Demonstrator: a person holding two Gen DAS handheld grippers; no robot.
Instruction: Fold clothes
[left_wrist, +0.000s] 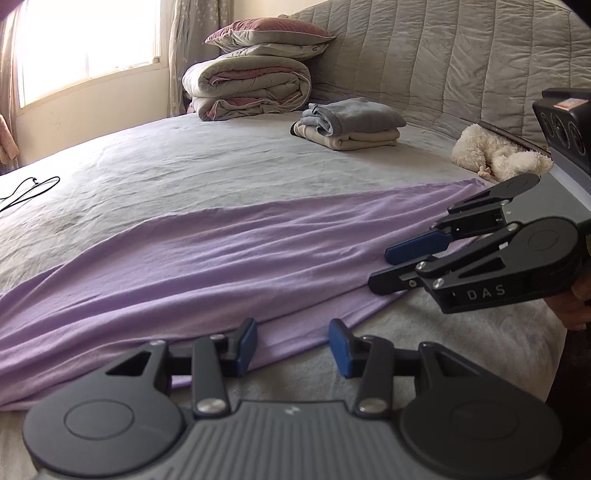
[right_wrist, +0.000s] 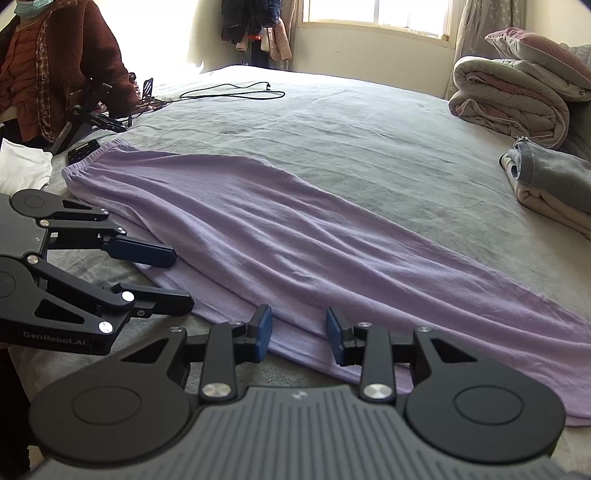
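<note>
The purple garment lies long and flat on the gray bed. It may be folded in half lengthwise already – I cannot tell for sure. Its long way runs across in front of both grippers, from the stretchy waistband end out past the left gripper to the far end out past the right gripper.

Both grippers sit at the near long edge of the cloth, side by side, pointing across it. The left gripper is open with its 2 blue pads spread apart, and the cloth edge lies between them, not pinched. The right gripper is open the same way, holding nothing, with the hem just under its tips.

Neither one is nearer – each is right at the edge. So the cloth stretches sideways from them, and its far long edge lies straight ahead.

Farther off, 2 folded clothes sit stacked up, near rolled quilts. A person sits at the bedside, well beyond the left gripper.
</note>
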